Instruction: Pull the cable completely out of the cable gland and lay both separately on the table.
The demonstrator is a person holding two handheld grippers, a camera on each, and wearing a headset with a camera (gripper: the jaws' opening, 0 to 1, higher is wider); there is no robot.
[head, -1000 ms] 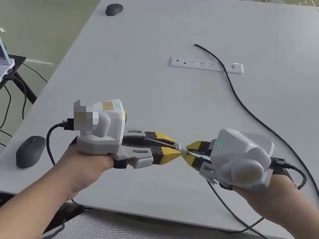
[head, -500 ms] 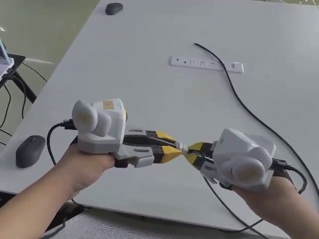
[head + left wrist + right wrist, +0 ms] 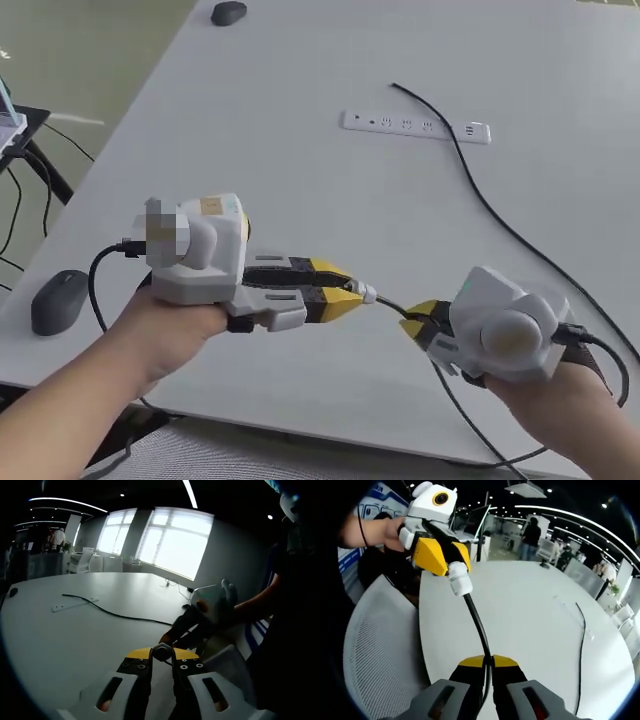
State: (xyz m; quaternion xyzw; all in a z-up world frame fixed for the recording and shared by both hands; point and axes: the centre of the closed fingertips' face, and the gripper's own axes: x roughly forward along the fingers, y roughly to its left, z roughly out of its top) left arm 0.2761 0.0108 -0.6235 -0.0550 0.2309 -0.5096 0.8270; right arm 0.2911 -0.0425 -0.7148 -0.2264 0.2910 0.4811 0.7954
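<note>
Two firm holds above the desk (image 3: 300, 170): my left tongs (image 3: 162, 655) pinch the light, rigid cable gland (image 3: 459, 580), my right tongs (image 3: 488, 661) the limp, likely slippery black cable (image 3: 477, 622) near it, a sound place to grip.

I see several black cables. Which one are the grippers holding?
The short cable stretched in the air from the white cable gland in the left gripper to the right gripper. The long cable lies loose on the table by the power strip.

Head view looks steeply down on the table (image 3: 300, 180); the gripper views face each other closely along the cable (image 3: 479, 622).
</note>
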